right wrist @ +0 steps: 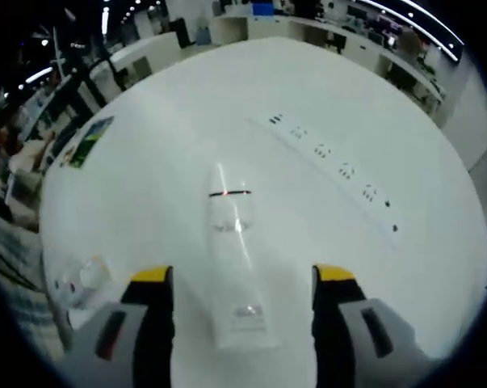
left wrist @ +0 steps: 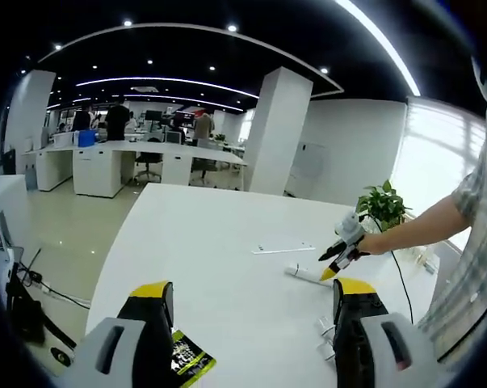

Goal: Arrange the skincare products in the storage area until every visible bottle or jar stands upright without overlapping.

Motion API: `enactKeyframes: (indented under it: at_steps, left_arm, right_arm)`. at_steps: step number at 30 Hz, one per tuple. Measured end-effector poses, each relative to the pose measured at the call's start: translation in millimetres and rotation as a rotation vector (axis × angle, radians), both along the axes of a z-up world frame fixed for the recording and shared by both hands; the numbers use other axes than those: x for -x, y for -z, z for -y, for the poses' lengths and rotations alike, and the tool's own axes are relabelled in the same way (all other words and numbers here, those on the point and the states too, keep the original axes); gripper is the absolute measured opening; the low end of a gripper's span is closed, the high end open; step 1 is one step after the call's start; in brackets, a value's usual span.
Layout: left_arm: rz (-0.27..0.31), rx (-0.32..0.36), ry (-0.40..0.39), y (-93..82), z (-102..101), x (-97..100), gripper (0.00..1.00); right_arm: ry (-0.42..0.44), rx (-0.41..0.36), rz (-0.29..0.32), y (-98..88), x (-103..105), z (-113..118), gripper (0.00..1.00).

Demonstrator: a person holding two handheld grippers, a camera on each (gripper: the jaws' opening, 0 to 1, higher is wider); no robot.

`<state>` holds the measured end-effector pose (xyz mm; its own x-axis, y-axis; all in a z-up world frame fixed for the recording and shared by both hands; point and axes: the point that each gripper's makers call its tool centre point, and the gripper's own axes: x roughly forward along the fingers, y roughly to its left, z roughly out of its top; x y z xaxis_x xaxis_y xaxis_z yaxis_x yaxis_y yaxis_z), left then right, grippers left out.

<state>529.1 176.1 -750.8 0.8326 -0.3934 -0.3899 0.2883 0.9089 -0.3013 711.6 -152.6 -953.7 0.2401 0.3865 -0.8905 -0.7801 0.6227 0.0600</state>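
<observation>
A white tube [right wrist: 236,279] lies flat on the white table [right wrist: 186,105], its clear cap pointing away and its crimped end nearest me. My right gripper [right wrist: 243,275] is open, its jaws down on either side of the tube with a gap on each side. In the left gripper view the same tube [left wrist: 306,276] lies at the right, and the right gripper [left wrist: 332,269], held in a person's hand, tilts down over it. My left gripper [left wrist: 253,289] hovers open above the table with nothing between its jaws. Small clear bottles [right wrist: 80,283] lie near the left jaw.
A long white power strip [right wrist: 332,158] runs diagonally past the tube. A green and black packet [left wrist: 184,358] lies near the table's edge. A potted plant [left wrist: 382,204] stands at the far corner. Small clear items [left wrist: 327,331] lie by my left gripper's right jaw. Office desks stand beyond.
</observation>
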Motion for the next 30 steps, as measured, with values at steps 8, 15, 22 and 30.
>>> enactKeyframes:
  at_steps: [8,15,22,30]
  left_arm:
    - [-0.015,-0.009,-0.008,2.4,0,1.4,0.84]
    - [-0.023,-0.011,-0.013,2.7,3,2.1,0.84]
    - [-0.034,-0.011,-0.018,5.1,5,4.6,0.83]
    - [-0.034,-0.001,-0.026,4.9,4,1.7,0.82]
  right_arm:
    - [0.0,0.073,-0.008,16.0,6,9,0.6]
    - [-0.055,0.129,0.004,26.1,7,11,0.56]
    - [-0.059,0.11,-0.009,27.4,4,6,0.55]
    - [-0.059,0.097,0.001,26.8,1,11,0.46]
